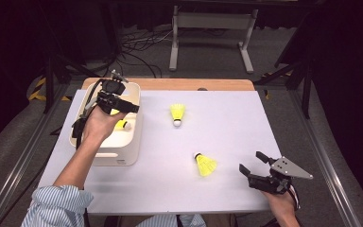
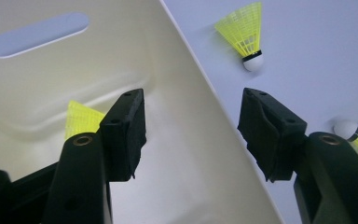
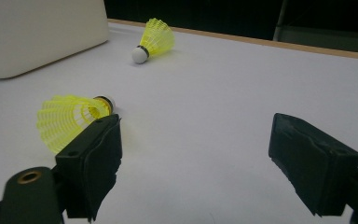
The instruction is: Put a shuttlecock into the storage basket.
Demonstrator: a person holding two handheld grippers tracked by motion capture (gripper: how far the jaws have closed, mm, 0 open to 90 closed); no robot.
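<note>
Yellow shuttlecock [image 1: 121,125] is lying inside the bin [image 1: 131,142] as the left gripper [image 1: 123,107] is hovering above, jaws spread empty; right gripper [image 1: 253,166] is resting released on the table [image 1: 236,123].

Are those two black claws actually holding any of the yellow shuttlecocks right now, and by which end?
No, nothing is held. The left gripper hangs open over the wall of the white bin, jaws empty. The right gripper is open too, empty, beside a shuttlecock on the table.

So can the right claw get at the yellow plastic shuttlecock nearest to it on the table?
Probably yes: the right claw is open, and bare table lies between it and the yellow plastic shuttlecock.
</note>
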